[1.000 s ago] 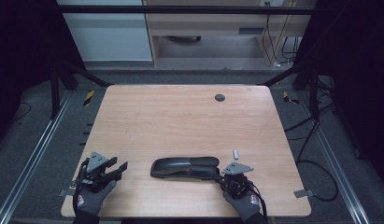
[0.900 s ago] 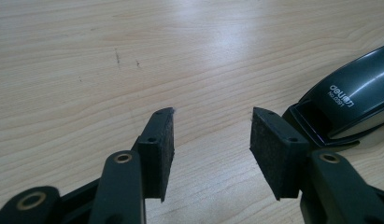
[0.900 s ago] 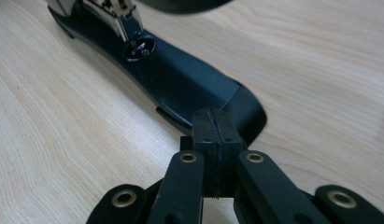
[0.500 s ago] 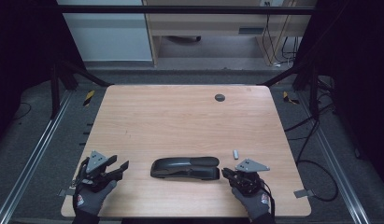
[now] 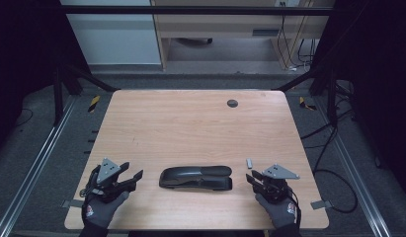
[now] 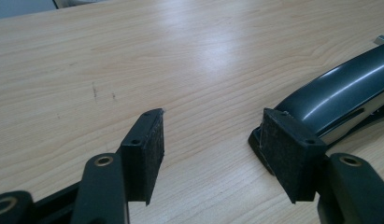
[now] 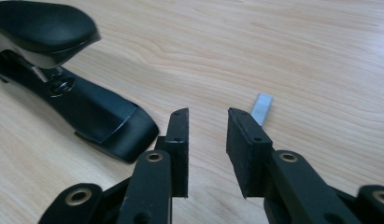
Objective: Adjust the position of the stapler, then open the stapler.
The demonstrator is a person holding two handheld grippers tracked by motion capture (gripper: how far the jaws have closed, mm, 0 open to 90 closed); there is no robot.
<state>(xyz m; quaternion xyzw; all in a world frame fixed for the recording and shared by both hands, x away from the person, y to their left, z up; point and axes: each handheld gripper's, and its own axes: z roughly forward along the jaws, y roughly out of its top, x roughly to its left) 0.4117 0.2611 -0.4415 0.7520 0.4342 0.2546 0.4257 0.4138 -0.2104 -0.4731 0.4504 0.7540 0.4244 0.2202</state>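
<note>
Beneath dark framing, wooden table [image 5: 190,128] bears black stapler [image 5: 195,177].

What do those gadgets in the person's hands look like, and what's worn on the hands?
Each hand wears a dark grey glove with a small red-and-white mark on the back. The left gripper and right gripper are black, each topped by a grey three-cornered plate. Up close, the jaws are flat black bars with brass-ringed pivot holes, ending in rectangular pads faced with rough black material.
</note>
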